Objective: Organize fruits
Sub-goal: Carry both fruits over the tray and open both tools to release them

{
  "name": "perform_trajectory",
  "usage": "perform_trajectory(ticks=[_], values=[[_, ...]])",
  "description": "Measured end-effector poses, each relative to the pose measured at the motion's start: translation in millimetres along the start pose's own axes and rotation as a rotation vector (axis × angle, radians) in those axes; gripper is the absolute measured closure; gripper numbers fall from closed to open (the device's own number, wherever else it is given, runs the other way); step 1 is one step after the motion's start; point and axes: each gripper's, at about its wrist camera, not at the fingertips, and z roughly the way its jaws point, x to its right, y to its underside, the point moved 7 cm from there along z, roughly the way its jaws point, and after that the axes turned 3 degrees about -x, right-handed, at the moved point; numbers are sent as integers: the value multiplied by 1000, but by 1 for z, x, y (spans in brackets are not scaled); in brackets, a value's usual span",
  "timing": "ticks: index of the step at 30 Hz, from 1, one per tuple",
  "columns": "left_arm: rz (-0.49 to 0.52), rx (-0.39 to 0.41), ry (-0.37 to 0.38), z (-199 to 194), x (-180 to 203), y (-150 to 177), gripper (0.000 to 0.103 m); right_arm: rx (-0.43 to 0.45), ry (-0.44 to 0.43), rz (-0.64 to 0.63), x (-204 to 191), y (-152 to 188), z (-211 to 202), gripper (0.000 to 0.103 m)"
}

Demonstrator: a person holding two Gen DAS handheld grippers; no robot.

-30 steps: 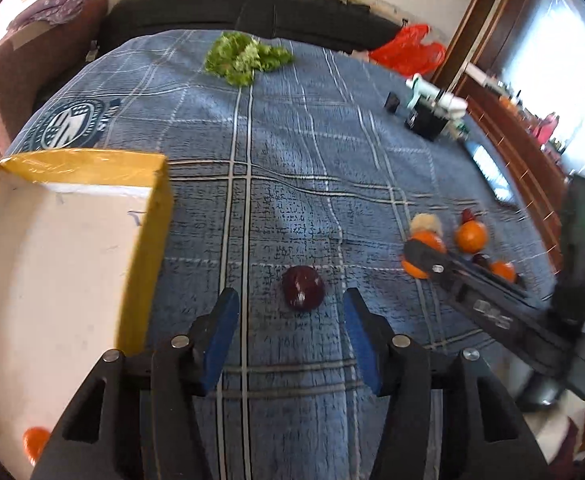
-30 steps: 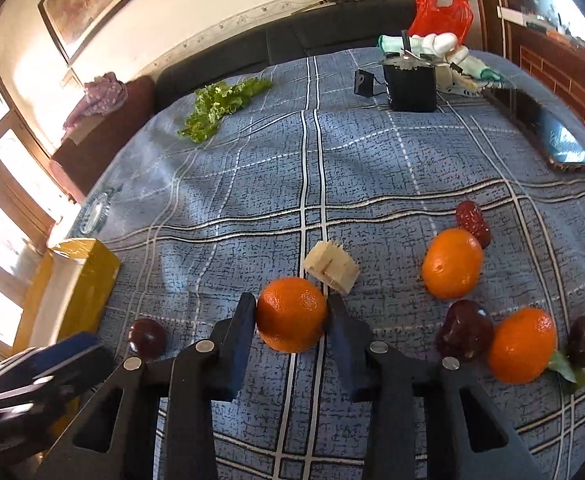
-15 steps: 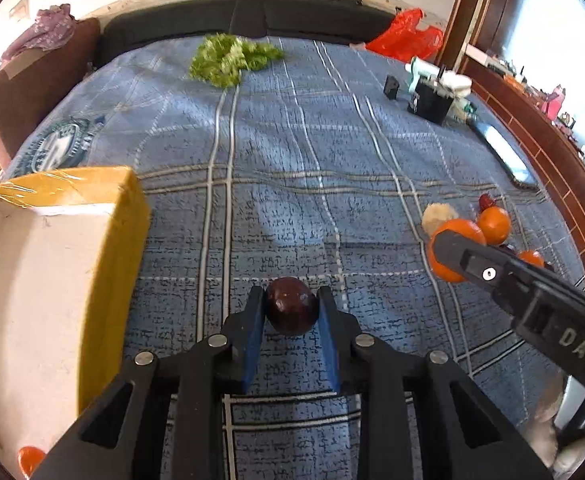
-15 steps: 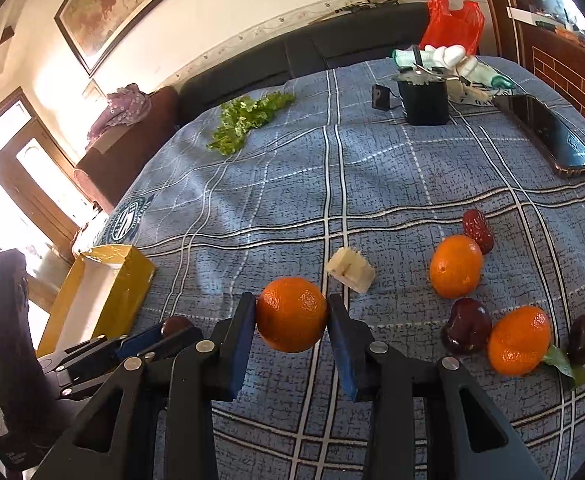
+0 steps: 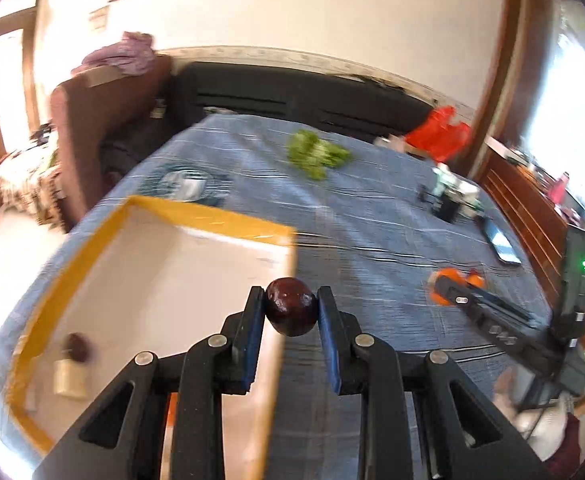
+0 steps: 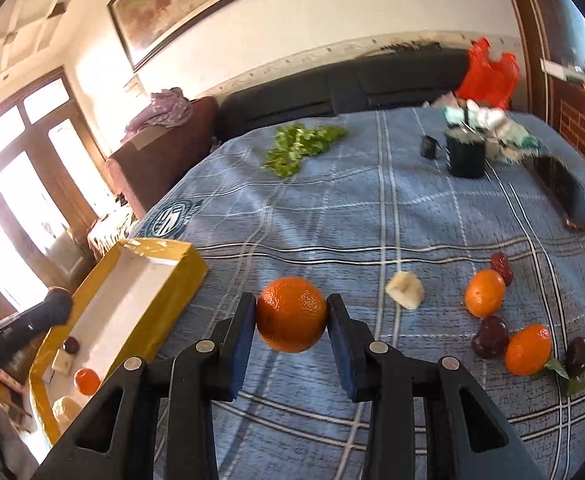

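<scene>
Your left gripper (image 5: 291,307) is clamped on a dark red plum (image 5: 291,306), both blue pads pressed to its sides, fruit lifted clear of the blue plaid cloth (image 5: 372,216). Just past and below the tips, to the left, sits the yellow box (image 5: 212,222); its near right wall runs under the left finger. Inside it, far left of the tool, 1 dark fruit (image 5: 77,347) and 1 pale chunk (image 5: 69,376) — view is motion-blurred, so the exact kind is hard to call.

Your right gripper (image 6: 291,314) is gripping an orange (image 6: 291,314) between its pads, held up off the cloth. To the left of the tips the yellow box holds 1 small orange (image 6: 86,381), 1 dark fruit, 2 pale pieces. The left tool's black tip (image 6: 54,309) hangs over the box's left rim.

Right of the right tool, on the cloth: a pale wedge (image 6: 405,290), 2 more oranges (image 6: 485,293) (image 6: 528,349), a red date (image 6: 501,267) touching the upper orange, 2 dark plums (image 6: 491,337) (image 6: 578,356) flanking the lower one. Far ahead of the tips: a green leafy bunch (image 6: 300,146), a black cup (image 6: 465,152), a phone (image 6: 568,196) and a red bag (image 6: 488,76) at the far right.
</scene>
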Motion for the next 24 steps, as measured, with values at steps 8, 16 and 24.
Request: perform_trajectory(ticks=[8, 16, 24], values=[[-102, -2, -147, -8, -101, 19, 77, -96, -148, -173, -119, 25, 8, 63], [-123, -53, -184, 18, -152, 19, 77, -229, -131, -258, -190, 42, 71, 63], [-149, -95, -157, 35, -171, 22, 77, -340, -116, -280, -207, 58, 117, 63]])
